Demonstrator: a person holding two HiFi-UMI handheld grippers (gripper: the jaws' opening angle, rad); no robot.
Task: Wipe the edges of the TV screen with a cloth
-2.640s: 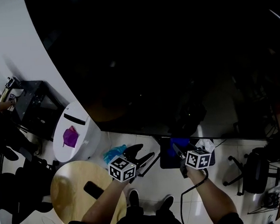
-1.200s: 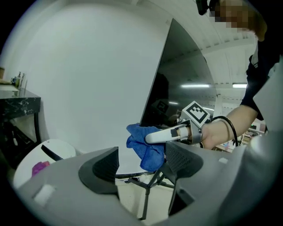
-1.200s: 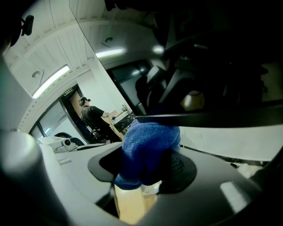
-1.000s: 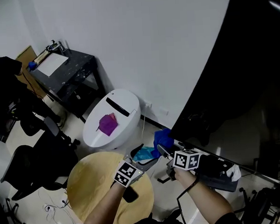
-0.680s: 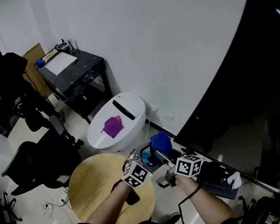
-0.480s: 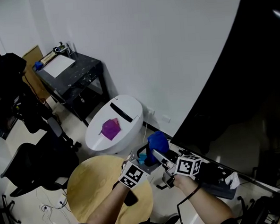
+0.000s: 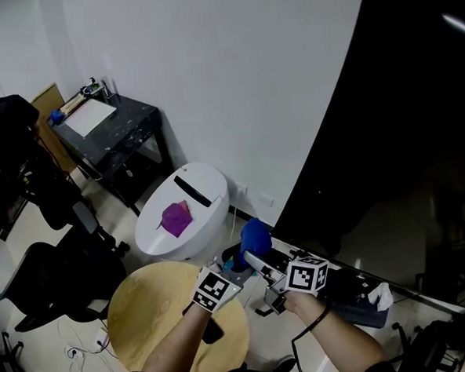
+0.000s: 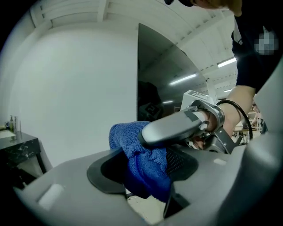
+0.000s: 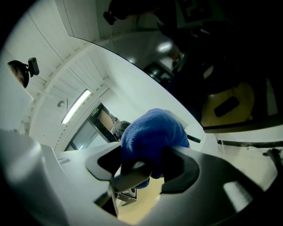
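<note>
left hand-held gripper (image 7: 234, 266): jaws just closed onto blue cloth (image 7: 255, 236) | right hand-held gripper (image 7: 253, 259): clamps same cloth | a second ago: left gaped wide

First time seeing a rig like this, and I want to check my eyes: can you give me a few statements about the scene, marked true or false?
The cloth is blue. True.
The left gripper is empty. False: its jaws have just been closing and now pinch the cloth.
The right gripper has the cloth between its jaws too. True.
The purple thing is held in a gripper's jaws. False: it lies on the white oval unit.
</note>
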